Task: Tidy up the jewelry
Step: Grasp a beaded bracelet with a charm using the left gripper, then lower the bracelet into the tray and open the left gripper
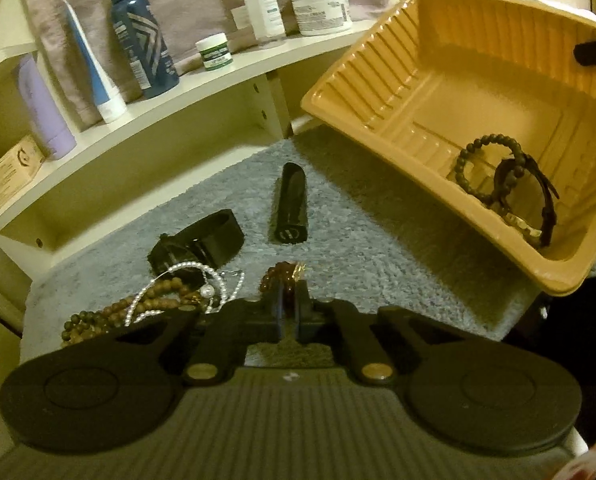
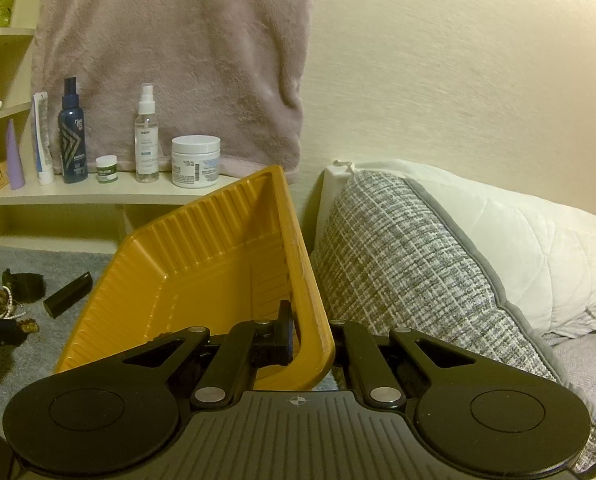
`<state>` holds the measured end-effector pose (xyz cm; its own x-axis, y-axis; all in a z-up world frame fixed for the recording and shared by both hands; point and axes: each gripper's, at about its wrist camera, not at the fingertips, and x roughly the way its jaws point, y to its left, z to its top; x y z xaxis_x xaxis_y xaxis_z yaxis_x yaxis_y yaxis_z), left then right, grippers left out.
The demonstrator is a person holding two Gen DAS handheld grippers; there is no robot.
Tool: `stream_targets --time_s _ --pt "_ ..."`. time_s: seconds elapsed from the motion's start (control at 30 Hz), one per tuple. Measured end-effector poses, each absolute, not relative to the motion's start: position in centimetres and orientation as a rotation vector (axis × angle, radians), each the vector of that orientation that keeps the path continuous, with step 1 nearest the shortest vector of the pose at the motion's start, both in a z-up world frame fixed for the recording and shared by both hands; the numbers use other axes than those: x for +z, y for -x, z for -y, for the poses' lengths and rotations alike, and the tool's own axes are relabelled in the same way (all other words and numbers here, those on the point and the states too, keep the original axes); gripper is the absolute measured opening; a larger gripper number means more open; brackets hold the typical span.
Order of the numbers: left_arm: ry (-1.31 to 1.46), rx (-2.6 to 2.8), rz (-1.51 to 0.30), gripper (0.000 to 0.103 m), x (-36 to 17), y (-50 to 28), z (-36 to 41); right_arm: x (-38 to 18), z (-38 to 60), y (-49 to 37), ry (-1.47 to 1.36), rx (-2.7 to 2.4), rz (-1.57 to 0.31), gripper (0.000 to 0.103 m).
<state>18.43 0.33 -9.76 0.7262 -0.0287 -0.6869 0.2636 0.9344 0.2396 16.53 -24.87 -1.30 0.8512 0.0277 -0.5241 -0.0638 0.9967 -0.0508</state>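
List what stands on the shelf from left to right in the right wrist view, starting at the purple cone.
purple cone bottle → white tube → dark blue spray bottle → small green-labelled jar → clear spray bottle → large white jar

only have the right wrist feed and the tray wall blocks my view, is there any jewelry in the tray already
Observer: Yes. The left wrist view shows a dark beaded bracelet and a black-strapped watch lying in the low corner of the tilted yellow tray.
Operator: what are the left tongs doing
Observer: The left tongs are shut on an amber bead bracelet, low over the grey carpet.
Operator: anything still loose on the floor
Observer: A tangle of brown bead strands and a pearl necklace lies by a black band, with a black tube beyond.
Operator: is my grip visible from there
Observer: Only a black finger on the tray's far rim.
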Motion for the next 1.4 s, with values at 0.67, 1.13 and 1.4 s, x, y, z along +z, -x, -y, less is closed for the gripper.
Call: stream_targets --time_s 0.67,1.13,1.4 --pt "-0.166 -0.151 -0.649 0.004 -5.4 -18.2 -4.3 -1.5 25.0 -16.6 0.067 0.050 -0.548 0.006" --pt "-0.140 -0.227 -0.615 0.004 -3.6 -18.2 -2.1 -1.3 24.9 -16.5 0.062 0.048 -0.548 0.006" --pt "-0.131 -0.359 -0.568 0.004 -1.9 -18.7 2.4 -1.3 24.9 -16.5 0.058 0.047 -0.548 0.006"
